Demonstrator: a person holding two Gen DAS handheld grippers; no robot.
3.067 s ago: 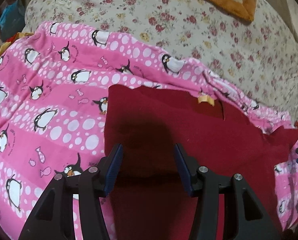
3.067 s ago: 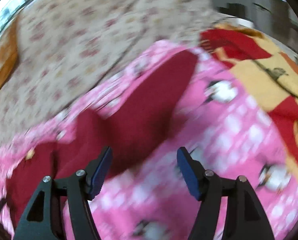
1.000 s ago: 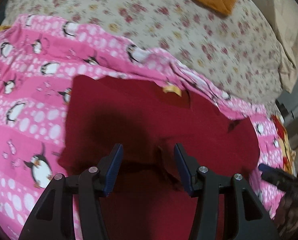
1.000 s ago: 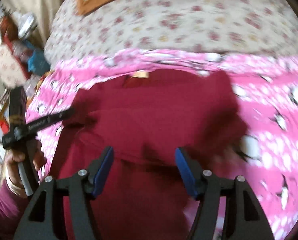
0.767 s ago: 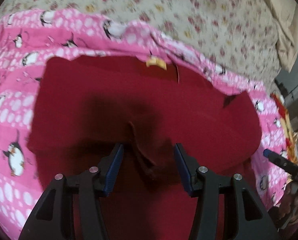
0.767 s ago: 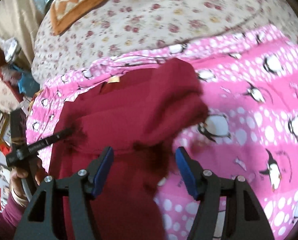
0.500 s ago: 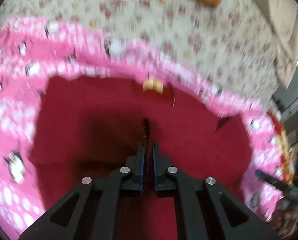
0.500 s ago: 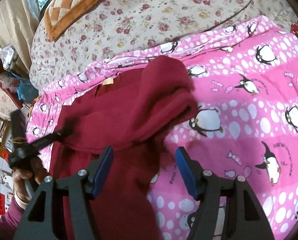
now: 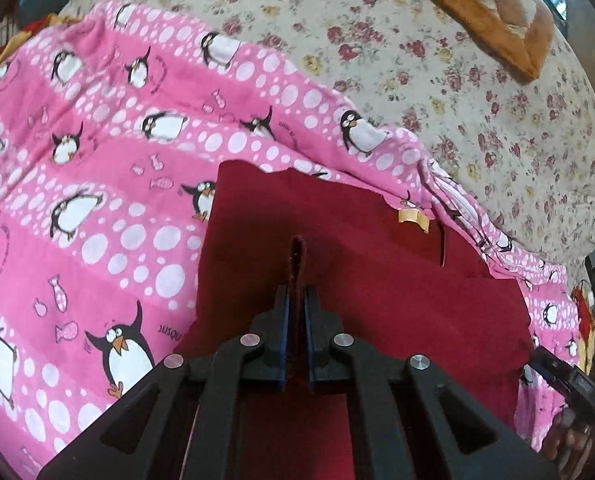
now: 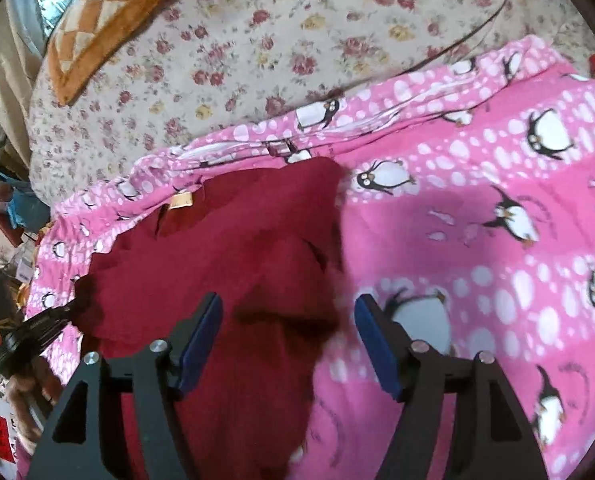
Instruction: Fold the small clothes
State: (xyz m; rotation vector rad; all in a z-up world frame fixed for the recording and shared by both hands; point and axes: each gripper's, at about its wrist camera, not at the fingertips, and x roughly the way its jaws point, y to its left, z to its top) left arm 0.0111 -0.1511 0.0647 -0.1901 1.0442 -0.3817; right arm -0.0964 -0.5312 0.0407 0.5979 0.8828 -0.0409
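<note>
A: One dark red garment (image 9: pixel 377 280), spread on the pink penguin blanket (image 9: pixel 97 208), near the blanket's far edge. Left gripper (image 9: pixel 295 320) pinched tight on a raised ridge of the cloth, close to the middle. Right gripper (image 10: pixel 287 340) spread wide, gripping nothing, poised over the garment's right edge (image 10: pixel 325 240).

B: Likely trouble?

A: Probably a slipped pinch: only a thin ridge caught between the left pads, so a hard tug could have freed it. Could also have dragged the blanket along, if a layer of it was caught underneath; couldn't tell. Bunched right side risked a crooked fold.

B: And the count?

A: One garment, one tan label (image 9: pixel 413 216) at its collar. One penguin blanket, one flowered bedspread (image 9: pixel 457 80), one orange cushion (image 10: pixel 105 20). Two grippers.
</note>
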